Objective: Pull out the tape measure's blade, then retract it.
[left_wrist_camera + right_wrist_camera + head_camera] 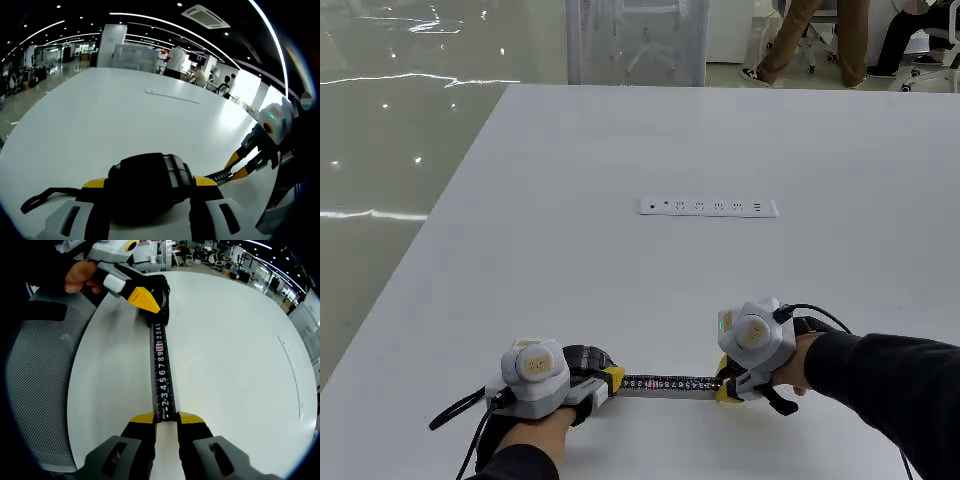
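Tape measure (588,362), a black case, sits near the front edge of a white table (720,140), low in the head view and left of centre. Furthest left, its black wrist strap (455,408) trails loose on the table top. Next comes my left gripper (608,380), a white body with yellow-tipped jaws, held in my left hand (532,432). Its jaws are clamped around the case, one on each side. The left gripper view shows this close up, with the case wedged between the two yellow tips.

From the case the blade (670,384) runs out to the right, low along the table top; I cannot tell whether it touches the surface. It is black with white numerals. In the right gripper view the numbers run in a straight line from my jaws up to the case.

At the blade's far end is my right gripper (725,388), also white with yellow tips, held in my right hand (798,362) with a dark sleeve (890,385) behind it. Its jaws are pinched tight on the tip of the blade. The two grippers are apart, joined by the drawn-out stretch of blade.

Farther back on the table, well apart from all of this, lies a white power strip (708,207). Beyond the far edge, to the right, a person's legs (815,40) show. In the right gripper view a grey mesh chair (40,390) stands just beside the table edge
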Demonstrator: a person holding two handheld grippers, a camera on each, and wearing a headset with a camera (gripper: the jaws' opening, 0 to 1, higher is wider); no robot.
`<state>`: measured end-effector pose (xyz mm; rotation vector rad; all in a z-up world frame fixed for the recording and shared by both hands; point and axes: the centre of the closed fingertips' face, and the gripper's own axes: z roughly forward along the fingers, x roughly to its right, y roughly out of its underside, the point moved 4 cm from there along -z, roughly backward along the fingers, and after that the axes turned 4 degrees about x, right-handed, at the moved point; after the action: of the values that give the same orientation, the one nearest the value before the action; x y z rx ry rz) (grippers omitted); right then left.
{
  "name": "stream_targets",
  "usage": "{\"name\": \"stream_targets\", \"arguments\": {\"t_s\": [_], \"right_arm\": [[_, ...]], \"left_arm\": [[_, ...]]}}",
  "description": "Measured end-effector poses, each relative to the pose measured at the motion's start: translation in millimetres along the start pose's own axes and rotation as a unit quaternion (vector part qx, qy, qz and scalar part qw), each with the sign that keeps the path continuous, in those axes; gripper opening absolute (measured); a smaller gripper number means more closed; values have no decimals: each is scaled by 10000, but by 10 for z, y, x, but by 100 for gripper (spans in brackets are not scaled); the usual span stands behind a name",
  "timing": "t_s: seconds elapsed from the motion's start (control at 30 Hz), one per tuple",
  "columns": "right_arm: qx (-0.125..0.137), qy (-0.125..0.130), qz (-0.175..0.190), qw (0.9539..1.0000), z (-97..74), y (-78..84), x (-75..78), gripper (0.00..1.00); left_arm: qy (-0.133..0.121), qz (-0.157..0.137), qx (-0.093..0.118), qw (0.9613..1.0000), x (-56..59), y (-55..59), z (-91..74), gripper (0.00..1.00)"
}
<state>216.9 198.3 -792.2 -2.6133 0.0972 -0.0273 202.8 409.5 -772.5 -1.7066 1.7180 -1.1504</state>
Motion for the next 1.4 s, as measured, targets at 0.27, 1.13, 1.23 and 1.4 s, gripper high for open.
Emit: {"name": "stream_targets", "arguments": {"t_s": [0.27,1.13,1.23,1.4], "right_arm": [[20,-11,-19,10000,31,-55,-10,13],[158,-57,-30,9999,173,-290,-29,13],[190,-49,-27,9998,184,-319,-31,13],[232,-51,-19,9997,208,-355,-36,13]], "left_arm": [[-1,-16,-8,10000,-4,0,7,60],[19,-25,-7,10000,-2,1,4,60],[21,-26,-11,10000,1,0,2,60],[19,-27,-9,10000,0,0,2,60]]}}
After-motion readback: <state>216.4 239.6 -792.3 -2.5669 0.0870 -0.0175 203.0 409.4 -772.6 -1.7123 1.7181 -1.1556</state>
